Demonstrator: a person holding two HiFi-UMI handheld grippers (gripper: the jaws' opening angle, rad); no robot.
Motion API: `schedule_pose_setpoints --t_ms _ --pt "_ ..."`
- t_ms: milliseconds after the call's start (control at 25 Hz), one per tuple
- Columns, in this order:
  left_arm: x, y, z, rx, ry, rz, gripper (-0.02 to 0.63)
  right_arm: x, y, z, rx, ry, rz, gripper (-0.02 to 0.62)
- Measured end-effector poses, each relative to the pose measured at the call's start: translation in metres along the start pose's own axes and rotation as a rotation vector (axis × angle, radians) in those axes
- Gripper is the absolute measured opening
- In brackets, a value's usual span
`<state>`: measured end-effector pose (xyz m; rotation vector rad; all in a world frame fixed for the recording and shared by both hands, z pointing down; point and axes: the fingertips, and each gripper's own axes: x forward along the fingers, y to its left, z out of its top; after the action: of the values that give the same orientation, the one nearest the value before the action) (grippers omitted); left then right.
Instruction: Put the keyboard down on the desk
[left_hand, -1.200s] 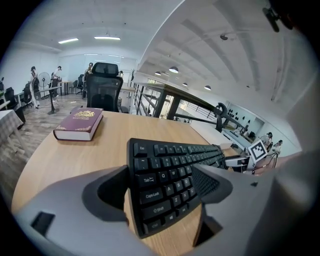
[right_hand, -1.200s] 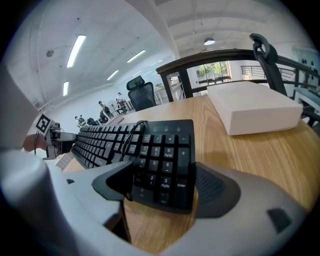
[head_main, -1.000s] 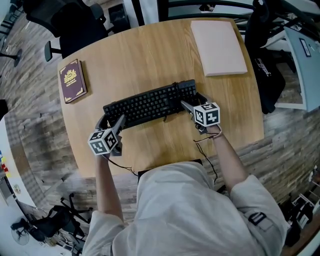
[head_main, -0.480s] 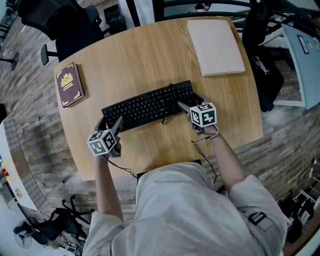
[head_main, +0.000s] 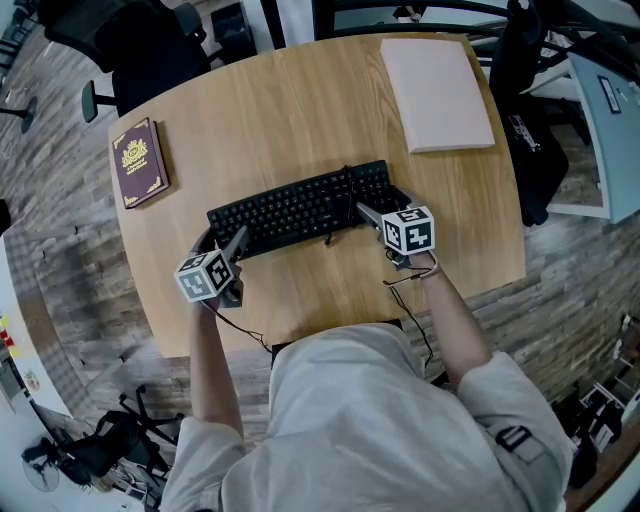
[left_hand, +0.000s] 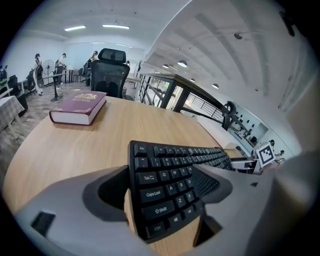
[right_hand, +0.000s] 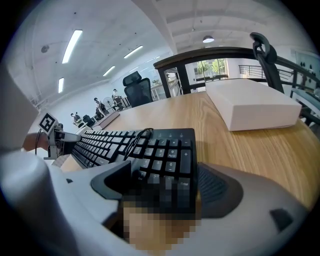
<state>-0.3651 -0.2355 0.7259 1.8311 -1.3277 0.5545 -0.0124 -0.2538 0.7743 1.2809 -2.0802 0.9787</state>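
A black keyboard (head_main: 300, 210) stretches across the middle of the round wooden desk (head_main: 300, 110). My left gripper (head_main: 222, 243) is shut on its left end, where the Ctrl corner (left_hand: 170, 185) sits between the jaws, tilted slightly off the wood. My right gripper (head_main: 383, 203) straddles the number-pad end (right_hand: 160, 155), which lies flat on the desk. Its jaws have just been opening and stand wide, with a thin gap beside the keyboard's edge. The keyboard's cable loops over the keys near the right end.
A maroon book (head_main: 140, 162) lies near the desk's left edge. At the far right is a flat white box (head_main: 437, 93). A black office chair (head_main: 150, 50) stands behind the desk and a dark bag (head_main: 530, 130) hangs at the right. A thin cable (head_main: 405, 290) trails off the near edge.
My left gripper has shifted a little with the keyboard's left end, which now sits lower. The right gripper has kept its place at the number-pad end.
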Motion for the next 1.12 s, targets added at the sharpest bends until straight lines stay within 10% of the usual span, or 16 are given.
schedule_pose_setpoints --t_ms 1120 --pt "0.033 0.019 -0.011 -0.008 0.056 0.046 0.403 -0.006 0.001 0.0 -0.013 -0.004 0.007 0.407"
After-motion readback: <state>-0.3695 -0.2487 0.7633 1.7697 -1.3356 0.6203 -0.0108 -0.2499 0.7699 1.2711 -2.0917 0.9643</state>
